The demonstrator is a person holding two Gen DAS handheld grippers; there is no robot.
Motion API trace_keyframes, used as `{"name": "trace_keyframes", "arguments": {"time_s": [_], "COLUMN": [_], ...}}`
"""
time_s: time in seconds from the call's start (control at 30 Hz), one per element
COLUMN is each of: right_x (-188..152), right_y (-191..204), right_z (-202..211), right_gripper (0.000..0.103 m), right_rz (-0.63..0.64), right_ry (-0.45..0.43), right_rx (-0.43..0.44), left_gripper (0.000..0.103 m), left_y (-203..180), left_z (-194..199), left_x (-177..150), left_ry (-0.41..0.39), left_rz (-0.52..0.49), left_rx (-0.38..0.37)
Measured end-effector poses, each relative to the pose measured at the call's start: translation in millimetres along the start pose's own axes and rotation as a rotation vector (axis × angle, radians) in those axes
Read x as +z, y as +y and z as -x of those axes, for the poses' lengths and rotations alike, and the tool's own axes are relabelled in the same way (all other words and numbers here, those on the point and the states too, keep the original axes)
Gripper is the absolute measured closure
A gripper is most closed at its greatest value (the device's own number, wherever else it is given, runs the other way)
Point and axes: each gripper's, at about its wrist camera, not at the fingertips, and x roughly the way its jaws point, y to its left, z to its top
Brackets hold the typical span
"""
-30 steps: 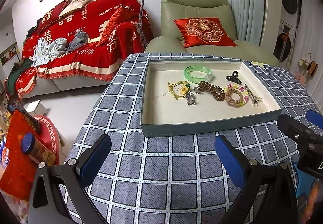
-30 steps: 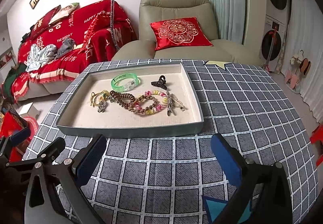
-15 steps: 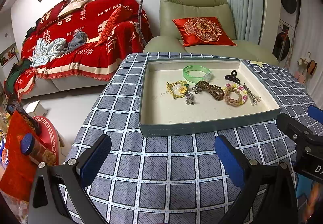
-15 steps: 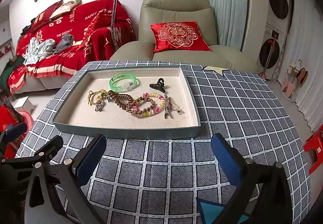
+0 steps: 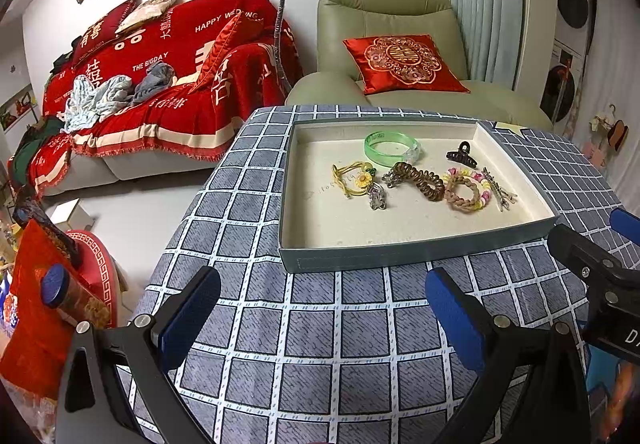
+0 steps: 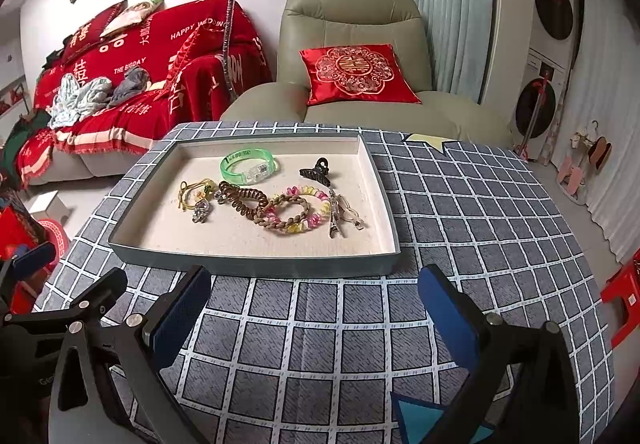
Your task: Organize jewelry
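Observation:
A grey-green tray (image 5: 400, 254) (image 6: 256, 267) with a cream lining lies on the checked tablecloth. In it lie a green bangle (image 5: 392, 148) (image 6: 247, 165), a yellow hair tie (image 5: 352, 178) (image 6: 194, 192), a brown coil tie (image 5: 422, 180) (image 6: 246, 200), a braided and beaded ring (image 5: 466, 190) (image 6: 294, 210), a black claw clip (image 5: 462, 155) (image 6: 316, 170) and silver clips (image 5: 498, 190) (image 6: 340, 214). My left gripper (image 5: 320, 314) and right gripper (image 6: 314, 308) are both open and empty, in front of the tray's near wall.
The table (image 6: 460, 212) has a yellow star sticker (image 6: 430, 142) at the back and a teal one (image 6: 432, 418) near me. A green armchair (image 6: 348, 56) and red sofa (image 5: 152, 76) stand behind. A red stool (image 6: 624, 294) is at the right.
Both grippers have drawn slightly back and up from the tray, so it looks a little smaller. The jewelry has not moved and both grippers stay open.

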Motion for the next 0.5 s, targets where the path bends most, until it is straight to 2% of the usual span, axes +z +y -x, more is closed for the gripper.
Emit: {"name": "trace_keyframes", "arguments": {"time_s": [0.5], "right_x": [1.6], "right_y": [2.7], "right_z": [2.9], "right_gripper": [0.0], "right_rz": [0.002], "right_ry": [-0.002], "right_rx": [0.002], "left_gripper": [0.0], "left_y": [0.3], "left_z": [0.7], "left_x": [0.4], "left_ry": [0.002], "left_rz": [0.0], "left_rx": [-0.001]}}
